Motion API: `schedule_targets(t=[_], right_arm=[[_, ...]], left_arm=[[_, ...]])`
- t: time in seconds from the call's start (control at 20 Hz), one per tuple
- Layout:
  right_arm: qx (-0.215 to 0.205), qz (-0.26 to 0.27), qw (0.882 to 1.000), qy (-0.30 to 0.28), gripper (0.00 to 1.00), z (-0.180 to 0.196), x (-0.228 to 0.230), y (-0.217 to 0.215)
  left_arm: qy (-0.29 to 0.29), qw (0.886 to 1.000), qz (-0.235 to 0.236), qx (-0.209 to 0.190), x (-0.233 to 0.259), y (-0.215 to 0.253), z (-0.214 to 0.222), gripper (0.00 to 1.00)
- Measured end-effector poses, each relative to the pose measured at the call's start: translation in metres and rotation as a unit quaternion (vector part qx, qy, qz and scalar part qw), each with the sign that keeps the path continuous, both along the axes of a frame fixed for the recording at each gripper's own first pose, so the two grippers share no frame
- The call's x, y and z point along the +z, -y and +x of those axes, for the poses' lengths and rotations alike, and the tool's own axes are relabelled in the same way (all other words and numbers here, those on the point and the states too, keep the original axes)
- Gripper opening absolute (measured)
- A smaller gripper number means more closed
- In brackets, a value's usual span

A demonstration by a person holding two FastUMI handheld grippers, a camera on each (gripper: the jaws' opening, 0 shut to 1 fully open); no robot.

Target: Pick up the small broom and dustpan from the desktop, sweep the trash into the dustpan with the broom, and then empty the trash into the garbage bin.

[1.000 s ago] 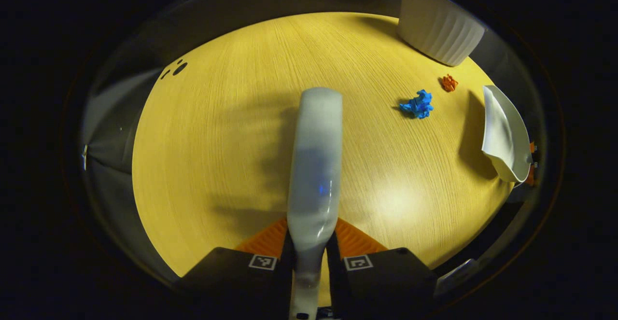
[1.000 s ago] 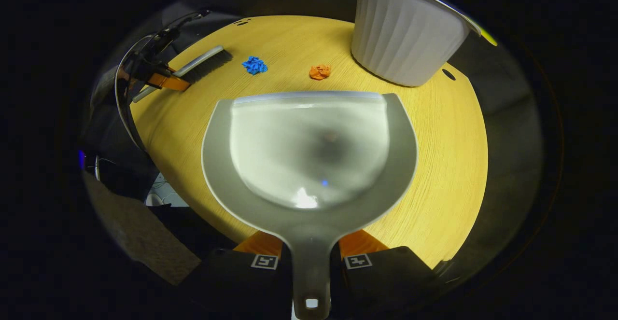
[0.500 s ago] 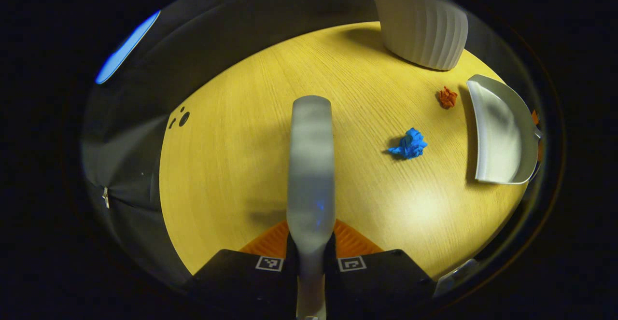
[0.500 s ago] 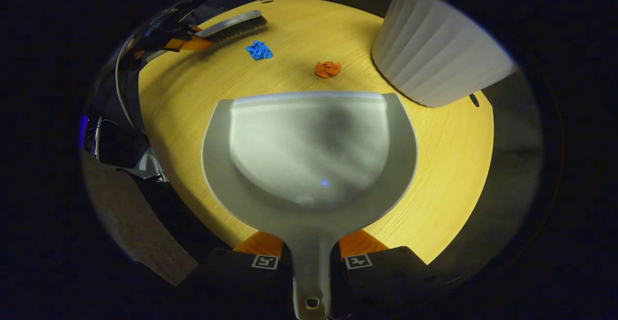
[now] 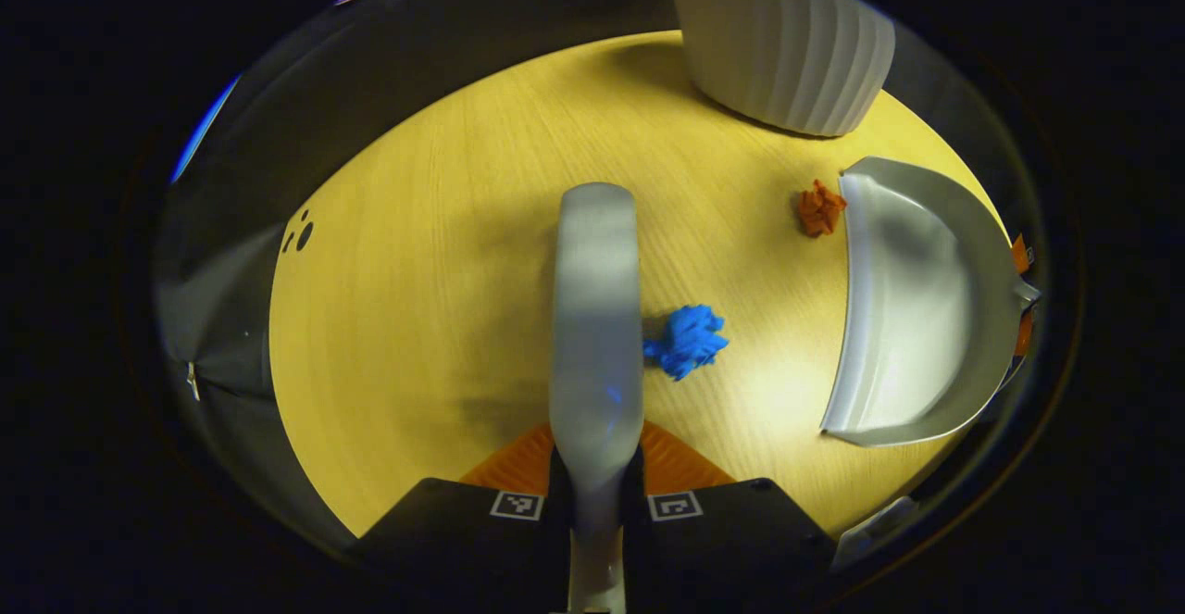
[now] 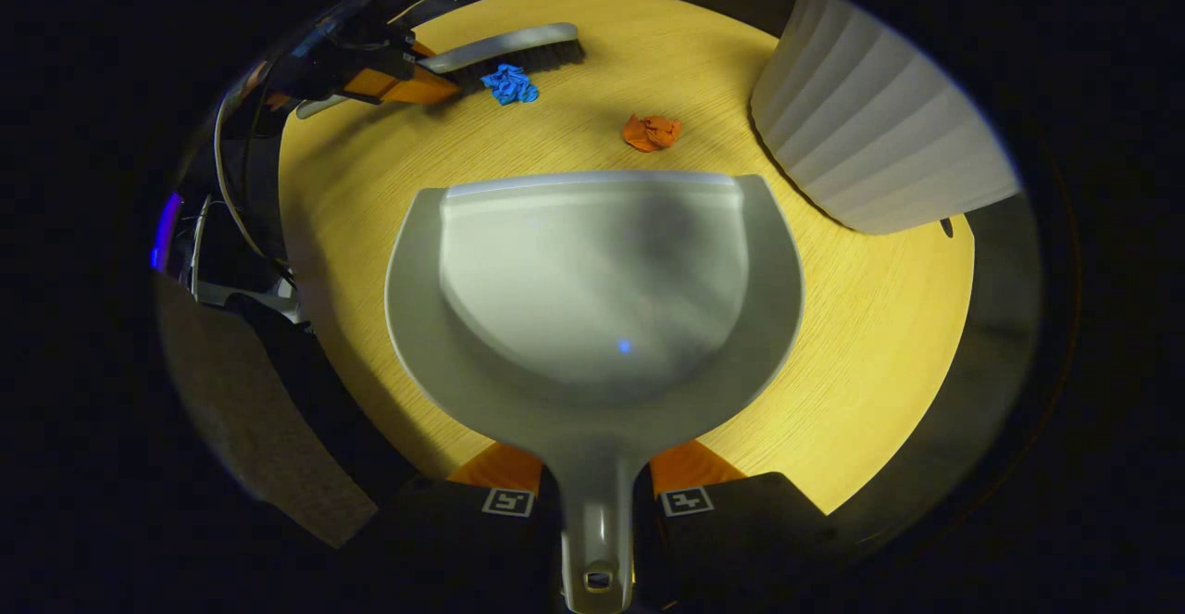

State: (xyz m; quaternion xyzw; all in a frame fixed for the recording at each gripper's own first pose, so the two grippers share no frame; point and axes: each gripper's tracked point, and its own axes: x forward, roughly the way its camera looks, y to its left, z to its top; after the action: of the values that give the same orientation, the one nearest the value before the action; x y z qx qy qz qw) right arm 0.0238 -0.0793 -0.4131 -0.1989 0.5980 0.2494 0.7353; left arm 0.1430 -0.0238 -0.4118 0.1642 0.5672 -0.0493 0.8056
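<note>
Our left claw (image 5: 597, 484) clamps the broom (image 5: 597, 308) beside the blue paper wad (image 5: 687, 341), our right claw (image 6: 597, 503) clamps the dustpan (image 6: 592, 290) near it

The grey broom (image 5: 595, 318) lies just beside the crumpled blue scrap (image 5: 686, 341). The grey dustpan (image 6: 592, 299) faces an orange scrap (image 6: 651, 131) near its lip. A white ribbed bin (image 6: 879, 151) stands upright nearby.

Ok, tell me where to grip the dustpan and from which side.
Grip the dustpan by its narrow handle, from the rear, opposite the open lip. The right gripper does this now, one finger each side, leaving the wide scoop facing the orange scrap.
</note>
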Motion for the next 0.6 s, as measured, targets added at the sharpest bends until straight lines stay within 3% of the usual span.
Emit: schedule_targets(t=[0.25, 0.35, 0.6], right_arm=[[0.010, 0.001, 1.000, 0.005, 0.35, 0.001, -0.005, 0.002], [0.014, 0.003, 1.000, 0.007, 0.39, 0.003, -0.007, 0.004], [0.018, 0.008, 1.000, 0.011, 0.35, 0.003, -0.011, 0.006]], left_arm=[[-0.013, 0.998, -0.046, -0.045, -0.003, 0.050, 0.011, 0.27], [-0.027, 0.994, -0.086, -0.064, -0.003, 0.077, 0.009, 0.27], [-0.061, 0.982, -0.151, -0.092, 0.002, 0.117, -0.007, 0.24]])
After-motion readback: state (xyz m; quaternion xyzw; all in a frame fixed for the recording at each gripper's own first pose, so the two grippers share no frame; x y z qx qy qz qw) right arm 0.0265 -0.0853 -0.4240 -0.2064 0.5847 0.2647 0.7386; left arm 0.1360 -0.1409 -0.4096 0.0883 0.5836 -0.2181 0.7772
